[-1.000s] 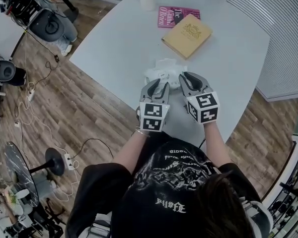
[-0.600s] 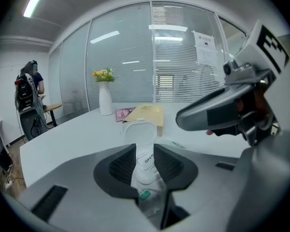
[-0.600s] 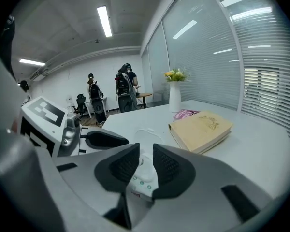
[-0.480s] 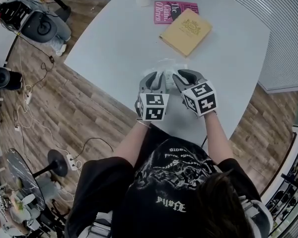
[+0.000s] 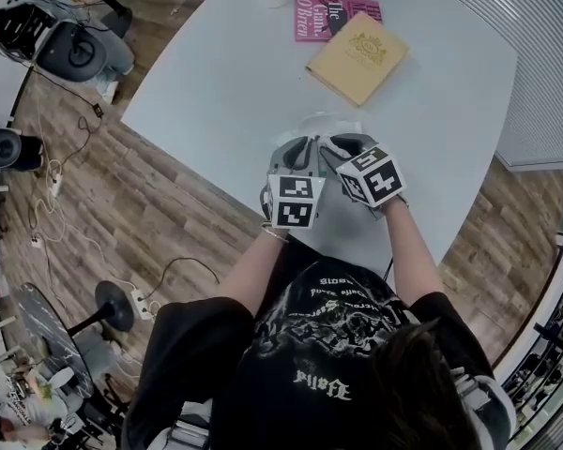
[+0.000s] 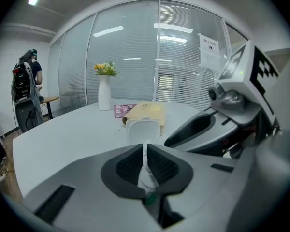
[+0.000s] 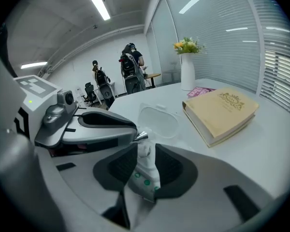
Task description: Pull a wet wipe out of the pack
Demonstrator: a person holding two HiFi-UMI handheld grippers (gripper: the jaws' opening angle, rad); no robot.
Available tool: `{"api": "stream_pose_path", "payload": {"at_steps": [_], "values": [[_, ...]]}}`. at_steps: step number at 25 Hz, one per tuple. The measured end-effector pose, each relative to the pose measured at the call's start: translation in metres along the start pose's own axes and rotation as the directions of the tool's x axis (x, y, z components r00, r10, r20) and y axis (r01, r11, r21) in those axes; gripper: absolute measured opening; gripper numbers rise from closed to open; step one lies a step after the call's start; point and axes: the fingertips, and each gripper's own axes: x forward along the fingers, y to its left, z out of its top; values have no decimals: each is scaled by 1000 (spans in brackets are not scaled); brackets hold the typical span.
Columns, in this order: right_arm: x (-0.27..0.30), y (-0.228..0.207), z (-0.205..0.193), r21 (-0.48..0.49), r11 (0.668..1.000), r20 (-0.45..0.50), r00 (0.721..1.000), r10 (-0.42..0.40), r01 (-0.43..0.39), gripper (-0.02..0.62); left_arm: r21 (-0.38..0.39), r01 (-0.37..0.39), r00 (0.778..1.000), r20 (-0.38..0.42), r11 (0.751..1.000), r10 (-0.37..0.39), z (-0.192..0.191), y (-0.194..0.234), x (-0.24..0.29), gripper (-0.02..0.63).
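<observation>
The white wet wipe pack (image 5: 321,124) lies near the table's near edge, mostly hidden under both grippers. Its flip lid (image 6: 144,129) stands open. My left gripper (image 6: 144,154) has just been closing, and its pads pinch a thin white edge of the pack. My right gripper (image 7: 145,162) has just been opening. The crumpled, green-dotted end of the pack (image 7: 146,174) sits between its wide jaws, beside the clear lid (image 7: 157,120). In the head view the left gripper (image 5: 298,148) and right gripper (image 5: 343,146) stand side by side, tips close together.
A yellow book (image 5: 357,58) and a pink book (image 5: 333,17) lie at the far side of the white table (image 5: 216,82). A white vase with flowers (image 6: 105,92) stands beyond them. Cables and equipment cover the floor at left. People stand at a far desk (image 7: 130,74).
Both grippers have moved forward and down onto the pack, which they now largely cover. The right gripper has tipped more steeply downward.
</observation>
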Motion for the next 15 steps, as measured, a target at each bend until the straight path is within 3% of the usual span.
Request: {"api": "stream_pose_path", "payload": {"at_steps": [3, 9, 15], "values": [[4, -1, -3, 6, 1000, -14, 1000, 11, -11, 114, -19, 16, 1000, -7, 1000, -16, -1, 1, 7, 12], [7, -9, -6, 28, 999, -12, 1000, 28, -28, 112, -183, -9, 1000, 13, 983, 11, -6, 13, 7, 6], [5, 0, -5, 9, 999, -34, 998, 45, -44, 110, -199, -57, 998, 0, 978, 58, -11, 22, -6, 6]]}}
